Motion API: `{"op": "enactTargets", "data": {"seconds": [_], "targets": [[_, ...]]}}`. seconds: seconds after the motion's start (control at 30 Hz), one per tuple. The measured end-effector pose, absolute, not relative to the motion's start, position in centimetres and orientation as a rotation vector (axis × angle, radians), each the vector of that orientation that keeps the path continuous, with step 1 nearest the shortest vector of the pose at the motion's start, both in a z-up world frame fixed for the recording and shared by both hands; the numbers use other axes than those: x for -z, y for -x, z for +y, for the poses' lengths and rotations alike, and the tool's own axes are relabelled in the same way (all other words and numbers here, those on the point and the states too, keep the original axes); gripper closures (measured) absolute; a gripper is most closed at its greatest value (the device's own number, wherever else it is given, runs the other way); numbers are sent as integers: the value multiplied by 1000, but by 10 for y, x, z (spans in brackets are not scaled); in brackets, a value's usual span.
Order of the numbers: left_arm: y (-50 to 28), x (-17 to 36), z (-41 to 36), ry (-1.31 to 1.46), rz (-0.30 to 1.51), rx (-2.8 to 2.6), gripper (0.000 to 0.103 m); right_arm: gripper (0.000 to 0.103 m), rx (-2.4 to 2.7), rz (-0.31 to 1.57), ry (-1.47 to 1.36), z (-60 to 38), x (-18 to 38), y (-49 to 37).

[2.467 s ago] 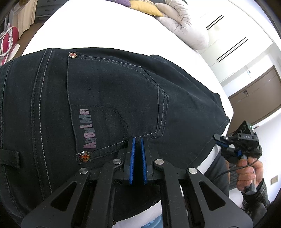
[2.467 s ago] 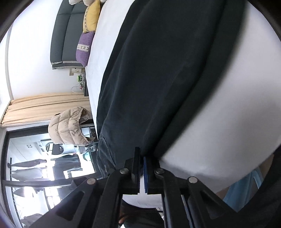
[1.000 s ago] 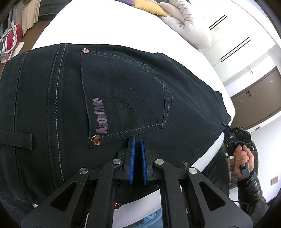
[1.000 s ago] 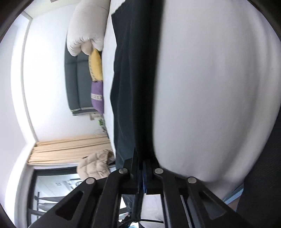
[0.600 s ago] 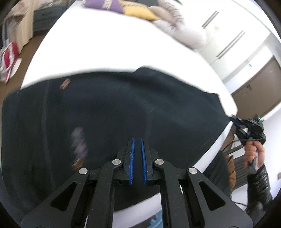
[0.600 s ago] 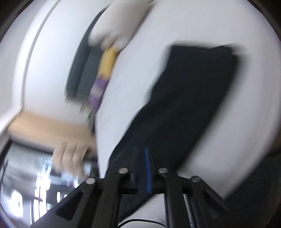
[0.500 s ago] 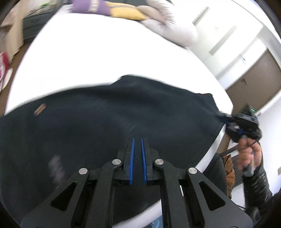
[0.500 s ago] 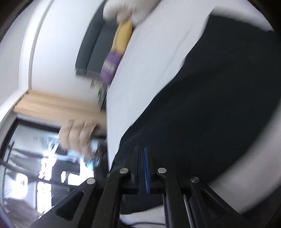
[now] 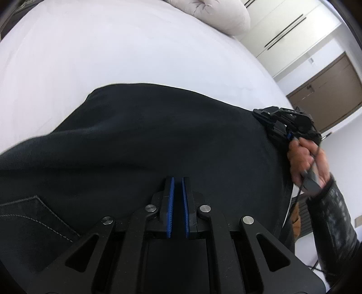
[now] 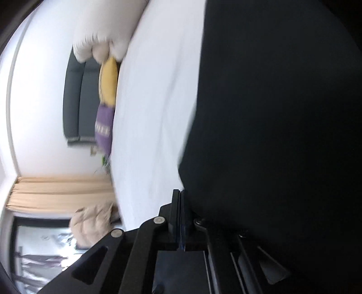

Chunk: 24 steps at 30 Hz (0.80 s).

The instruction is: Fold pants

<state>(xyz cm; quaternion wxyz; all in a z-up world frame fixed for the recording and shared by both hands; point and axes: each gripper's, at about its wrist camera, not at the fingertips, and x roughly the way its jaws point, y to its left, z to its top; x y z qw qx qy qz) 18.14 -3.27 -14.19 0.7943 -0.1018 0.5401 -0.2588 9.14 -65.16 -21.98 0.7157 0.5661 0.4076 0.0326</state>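
Dark navy pants (image 9: 158,140) lie across a white bed (image 9: 113,56), with a stitched back pocket (image 9: 34,214) at the lower left. My left gripper (image 9: 177,181) sits over the pants with its blue pads a narrow gap apart and nothing seen between them. My right gripper (image 9: 267,117), held in a hand, is at the pants' right edge. In the right wrist view the right gripper (image 10: 181,194) has its pads together and the dark pants (image 10: 282,124) drape over its right side and fill the right half.
A quilted white pillow (image 9: 215,13) lies at the head of the bed. A yellow cushion (image 10: 108,79) and a purple cushion (image 10: 104,129) lean on a dark headboard (image 10: 74,101). Wardrobe doors (image 9: 294,29) and a brown door (image 9: 325,90) stand at the right.
The pants' far part has come over toward me, hiding the logo pocket. The right gripper has swung up to the pants' right edge with cloth on it. Both views moved fast.
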Motion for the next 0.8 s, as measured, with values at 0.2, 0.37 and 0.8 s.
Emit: {"op": "enactTargets", "data": {"seconds": [0.2, 0.37, 0.8], "targets": [[-171, 144, -17, 249, 1127, 552, 96, 103, 221, 735, -1192, -737, 196, -46], [-161, 120, -26, 232, 1068, 555, 96, 98, 326, 660, -1111, -742, 153, 15], [-172, 152, -39, 222, 1128, 599, 96, 103, -168, 868, -1182, -593, 197, 15]]}}
